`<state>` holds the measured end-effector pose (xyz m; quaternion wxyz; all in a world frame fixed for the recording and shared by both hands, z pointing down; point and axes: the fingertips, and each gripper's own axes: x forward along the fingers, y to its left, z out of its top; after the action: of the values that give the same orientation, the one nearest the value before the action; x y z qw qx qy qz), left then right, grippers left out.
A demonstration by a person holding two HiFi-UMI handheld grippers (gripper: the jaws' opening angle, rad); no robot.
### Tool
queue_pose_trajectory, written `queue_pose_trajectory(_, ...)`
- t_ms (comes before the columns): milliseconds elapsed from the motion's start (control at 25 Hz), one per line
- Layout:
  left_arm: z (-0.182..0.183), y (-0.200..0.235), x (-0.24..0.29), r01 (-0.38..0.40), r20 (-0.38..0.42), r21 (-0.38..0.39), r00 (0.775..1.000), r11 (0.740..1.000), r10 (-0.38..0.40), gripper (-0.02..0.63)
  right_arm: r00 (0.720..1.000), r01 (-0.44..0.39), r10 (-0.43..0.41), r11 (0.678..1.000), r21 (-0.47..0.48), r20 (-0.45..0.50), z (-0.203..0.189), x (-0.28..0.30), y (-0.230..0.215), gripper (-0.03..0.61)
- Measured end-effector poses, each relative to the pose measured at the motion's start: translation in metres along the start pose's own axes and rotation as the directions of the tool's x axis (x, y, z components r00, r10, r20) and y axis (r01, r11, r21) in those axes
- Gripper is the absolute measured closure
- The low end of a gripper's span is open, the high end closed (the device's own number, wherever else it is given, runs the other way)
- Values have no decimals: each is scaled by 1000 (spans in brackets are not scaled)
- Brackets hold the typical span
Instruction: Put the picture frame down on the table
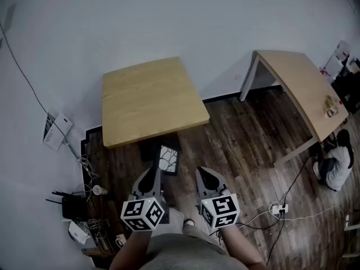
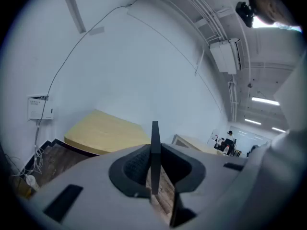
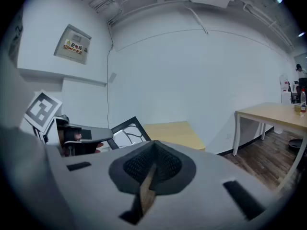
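The picture frame (image 1: 167, 158) is black with a pale branching pattern. It hangs over the wood floor just in front of the small light-wood table (image 1: 151, 99). My left gripper (image 1: 152, 174) is shut on its lower left edge. In the left gripper view the frame (image 2: 155, 152) shows edge-on as a thin dark bar pinched between the jaws, with the table (image 2: 103, 131) beyond. My right gripper (image 1: 207, 174) is held beside it, shut and empty. In the right gripper view the frame (image 3: 125, 132) tilts at the left, in front of the table (image 3: 172, 132).
A second, longer table (image 1: 304, 89) stands at the right with small items on it. A person (image 1: 337, 165) sits on the floor beside it. A router and tangled cables (image 1: 76, 207) lie at the left wall. A power strip (image 1: 278, 208) lies on the floor at the right.
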<state>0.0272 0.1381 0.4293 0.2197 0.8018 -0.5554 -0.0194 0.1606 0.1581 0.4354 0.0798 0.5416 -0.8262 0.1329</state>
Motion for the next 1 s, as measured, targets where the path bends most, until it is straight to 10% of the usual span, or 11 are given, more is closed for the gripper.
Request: queue_pose_trajectory(1000,14,22,-64,-68,87,-32,994,997,70,552,995,-76,78,997,-34,66,13,-7,65,578)
